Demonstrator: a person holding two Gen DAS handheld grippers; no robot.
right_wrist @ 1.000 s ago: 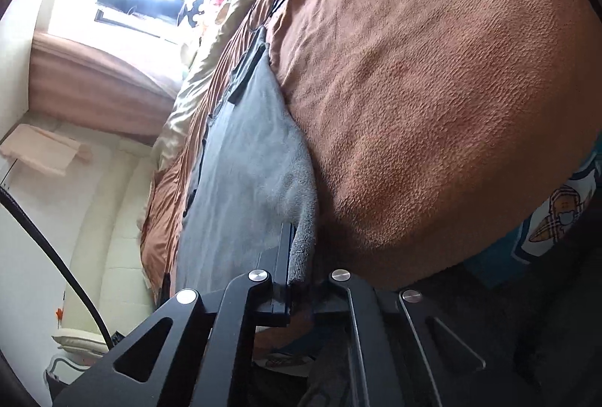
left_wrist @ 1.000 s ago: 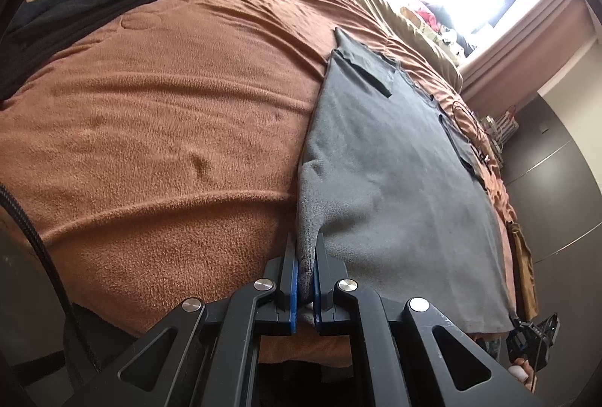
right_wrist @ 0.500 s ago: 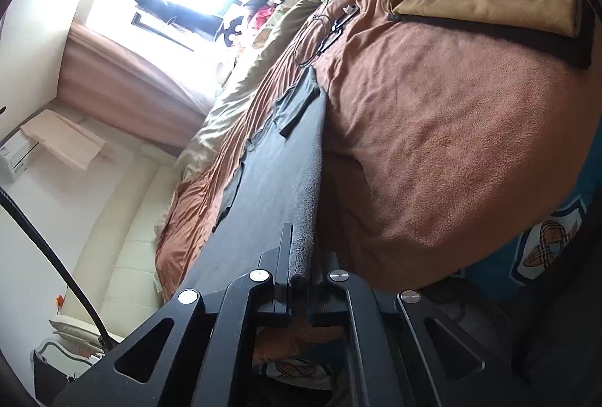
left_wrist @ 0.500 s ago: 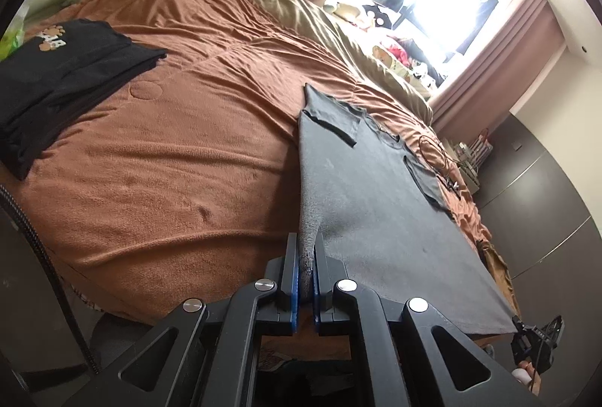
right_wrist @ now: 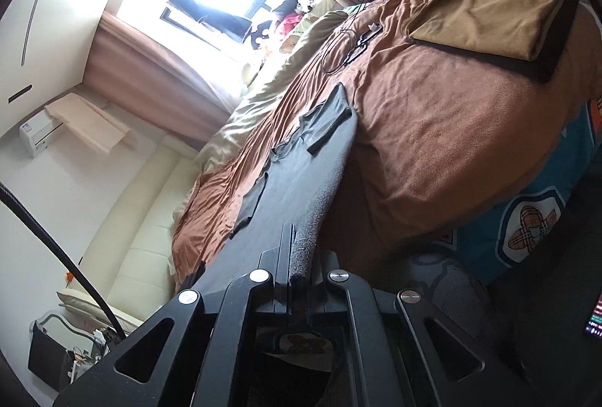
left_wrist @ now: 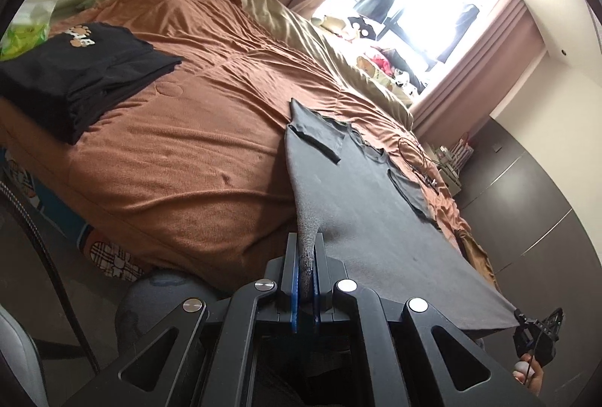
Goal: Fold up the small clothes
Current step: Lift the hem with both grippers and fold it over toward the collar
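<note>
We have drawn the grey T-shirt (left_wrist: 380, 219) back off the bed (left_wrist: 195, 158); its hem now hangs taut in the air. Both grippers, left (left_wrist: 305, 268) and right (right_wrist: 299, 256), stay clamped on its near corners, ready for folding.

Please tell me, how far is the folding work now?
Done: a folded black stack and a tan folded piece lie on the bed. In hand: the left gripper and the right gripper each pinch a hem corner of the grey T-shirt, stretched flat. Left: every fold of this shirt.
</note>
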